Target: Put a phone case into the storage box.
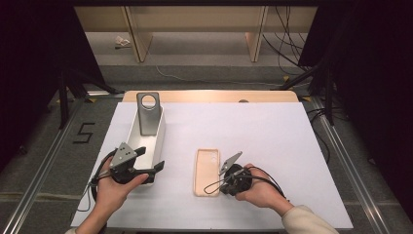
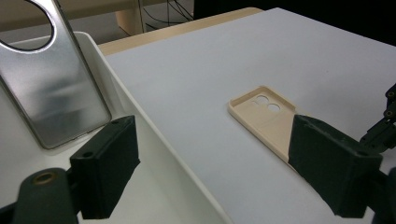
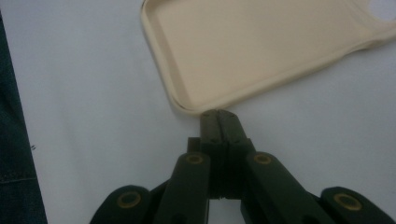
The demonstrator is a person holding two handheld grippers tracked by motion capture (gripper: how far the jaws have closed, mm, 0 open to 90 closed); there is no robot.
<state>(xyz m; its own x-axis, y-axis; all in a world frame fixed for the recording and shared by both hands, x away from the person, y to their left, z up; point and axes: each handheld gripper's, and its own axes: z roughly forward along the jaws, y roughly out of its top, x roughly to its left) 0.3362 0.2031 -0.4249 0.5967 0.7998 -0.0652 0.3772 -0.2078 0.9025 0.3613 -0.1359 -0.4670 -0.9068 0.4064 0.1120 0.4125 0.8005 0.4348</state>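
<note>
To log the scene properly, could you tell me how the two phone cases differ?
The beige case lies flat on the table, hollow side up; the silver case leans upright in the white bin. The beige one is matte with two small camera holes, the silver one shiny with one large round hole. Neither is gripped.

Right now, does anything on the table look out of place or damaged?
Nothing looks damaged. The silver phone case leans upright in the white bin, sticking out above its rim. The beige phone case lies flat on the white table, open side up.
</note>
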